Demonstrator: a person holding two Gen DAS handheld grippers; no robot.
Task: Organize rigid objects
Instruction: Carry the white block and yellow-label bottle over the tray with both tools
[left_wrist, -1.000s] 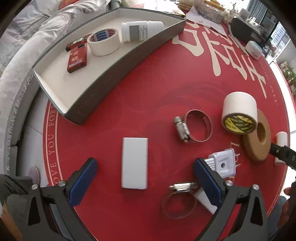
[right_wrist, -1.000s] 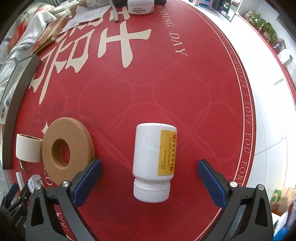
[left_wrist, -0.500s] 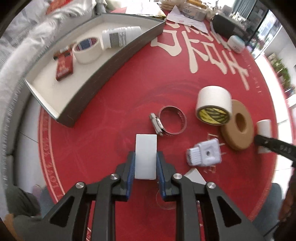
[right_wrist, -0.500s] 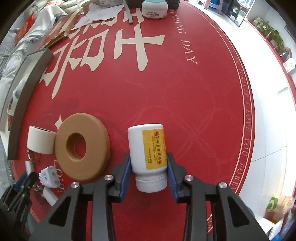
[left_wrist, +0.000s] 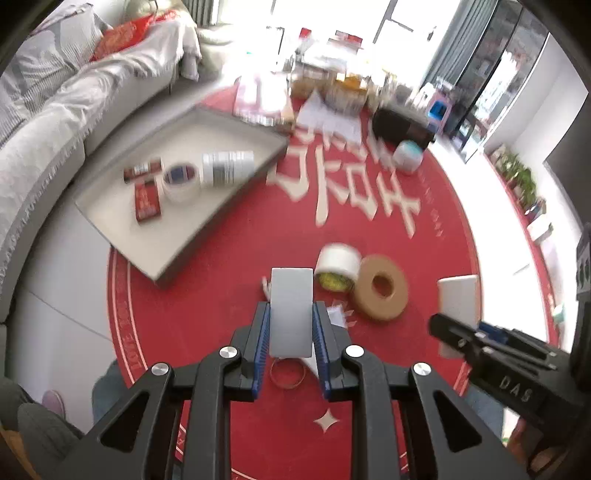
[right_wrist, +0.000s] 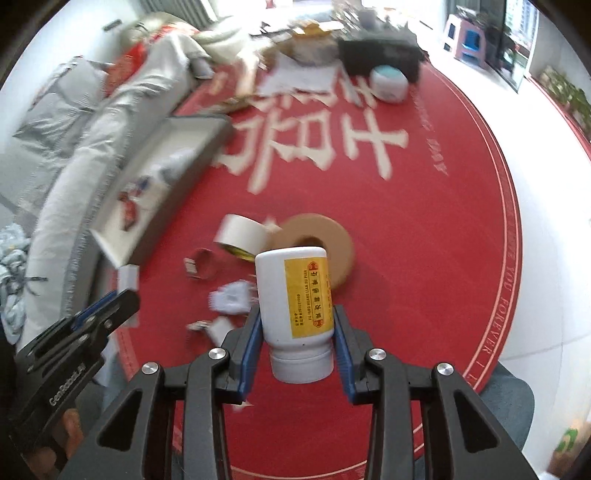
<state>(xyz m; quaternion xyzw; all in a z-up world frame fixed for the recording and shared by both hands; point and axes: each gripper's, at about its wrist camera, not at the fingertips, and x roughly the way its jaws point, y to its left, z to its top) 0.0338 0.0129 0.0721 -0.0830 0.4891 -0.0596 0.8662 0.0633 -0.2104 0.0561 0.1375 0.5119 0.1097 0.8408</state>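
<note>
The left gripper (left_wrist: 291, 345) is squeezed tight on a flat white block (left_wrist: 291, 312). The block sits between the blue pads (left_wrist: 261, 343) and sticks out past their tips, up off the red round mat (left_wrist: 229, 295). The right gripper (right_wrist: 297, 354) is pinched on a white pill bottle (right_wrist: 295, 310) with a yellow label. Its cap points back toward the handle and its body pokes out in front. Down on the mat lie a white tape roll (left_wrist: 338, 266) touching a brown ring (left_wrist: 382, 288), and a thin metal hose clamp (left_wrist: 288, 373). Over to the left, the gray tray (left_wrist: 207, 225) holds a white bottle (left_wrist: 227, 168), a roll of tape (left_wrist: 179, 182) and small red boxes (left_wrist: 147, 201).
</note>
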